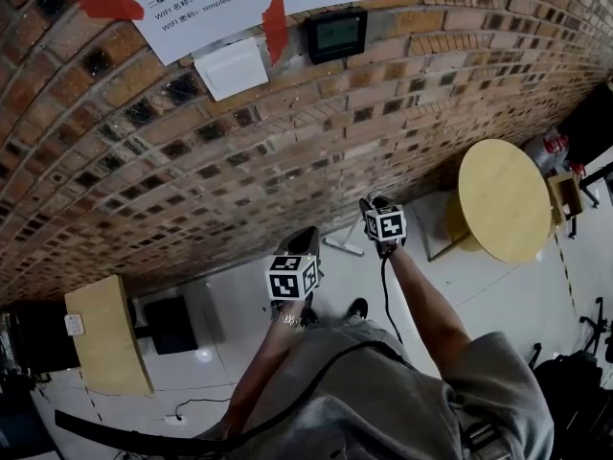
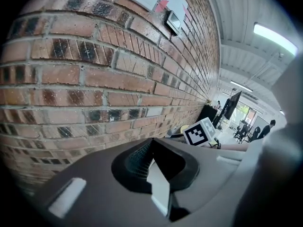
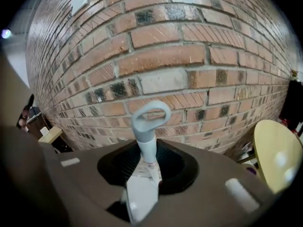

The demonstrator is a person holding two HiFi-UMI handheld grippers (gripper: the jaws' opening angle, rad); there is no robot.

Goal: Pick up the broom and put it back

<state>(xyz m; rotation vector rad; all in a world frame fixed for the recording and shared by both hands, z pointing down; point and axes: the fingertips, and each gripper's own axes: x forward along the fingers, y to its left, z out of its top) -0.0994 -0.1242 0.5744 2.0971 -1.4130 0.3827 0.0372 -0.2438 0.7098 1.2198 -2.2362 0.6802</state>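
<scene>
The broom shows only in the right gripper view, as a white handle ending in a grey hanging loop [image 3: 150,116] that points at the brick wall. My right gripper [image 3: 147,161] is shut on this handle just below the loop. In the head view the right gripper [image 1: 375,205] is held out toward the foot of the wall, and the handle cannot be made out there. My left gripper [image 1: 307,235] hangs lower and to the left. In its own view the left gripper [image 2: 151,159] has its jaws together with nothing between them, facing the bricks.
The brick wall [image 1: 239,151] fills the front, with a paper notice and a small black panel [image 1: 335,34]. A round yellow table [image 1: 503,199] stands at right and a wooden cabinet [image 1: 105,338] at left. A white flat piece [image 1: 342,246] lies at the wall's foot.
</scene>
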